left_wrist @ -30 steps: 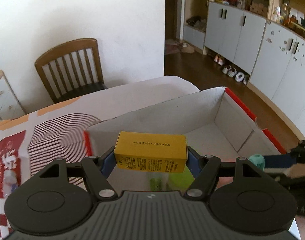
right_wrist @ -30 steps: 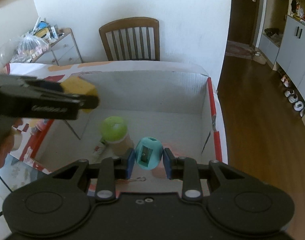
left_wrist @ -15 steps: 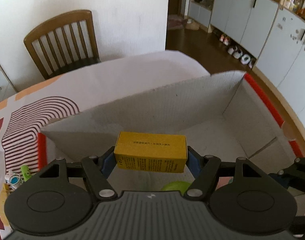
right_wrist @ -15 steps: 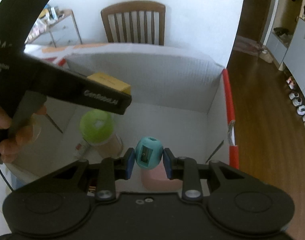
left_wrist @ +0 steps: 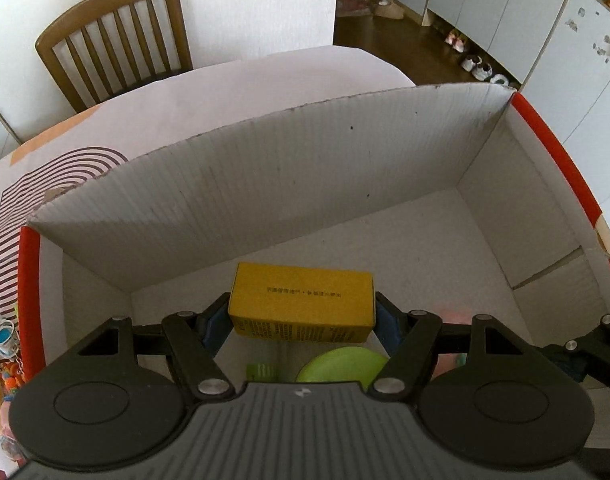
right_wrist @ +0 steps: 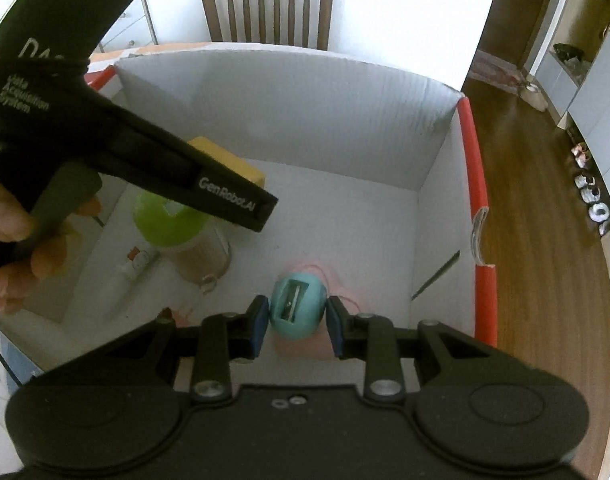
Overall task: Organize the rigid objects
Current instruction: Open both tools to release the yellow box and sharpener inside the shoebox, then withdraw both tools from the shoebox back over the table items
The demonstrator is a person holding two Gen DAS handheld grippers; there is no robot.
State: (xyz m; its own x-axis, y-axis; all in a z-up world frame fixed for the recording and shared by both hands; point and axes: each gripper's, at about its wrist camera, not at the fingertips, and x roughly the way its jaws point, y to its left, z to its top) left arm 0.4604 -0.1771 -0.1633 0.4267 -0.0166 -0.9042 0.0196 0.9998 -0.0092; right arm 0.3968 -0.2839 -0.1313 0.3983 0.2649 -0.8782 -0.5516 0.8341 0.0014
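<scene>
My left gripper [left_wrist: 301,320] is shut on a yellow carton [left_wrist: 301,305], held crosswise above the floor of a white cardboard box with red rims [left_wrist: 265,184]. In the right wrist view the same carton [right_wrist: 229,162] peeks out behind the black body of the left gripper, which a hand holds. My right gripper [right_wrist: 297,316] is shut on a teal egg-shaped pencil sharpener [right_wrist: 299,306], low inside the box [right_wrist: 471,168] near its right wall. A green-lidded jar [right_wrist: 173,220] stands on the box floor, below the carton.
A small white tube [right_wrist: 131,270] lies beside the jar, and a pink item [right_wrist: 305,350] sits under the sharpener. A wooden chair [left_wrist: 117,36] stands behind the table. Small toys [left_wrist: 3,336] lie on the patterned tablecloth left of the box. Wooden floor lies to the right.
Both grippers have sunk into the box and tipped further down, each keeping its object. The left gripper's body has come closer in the right wrist view.
</scene>
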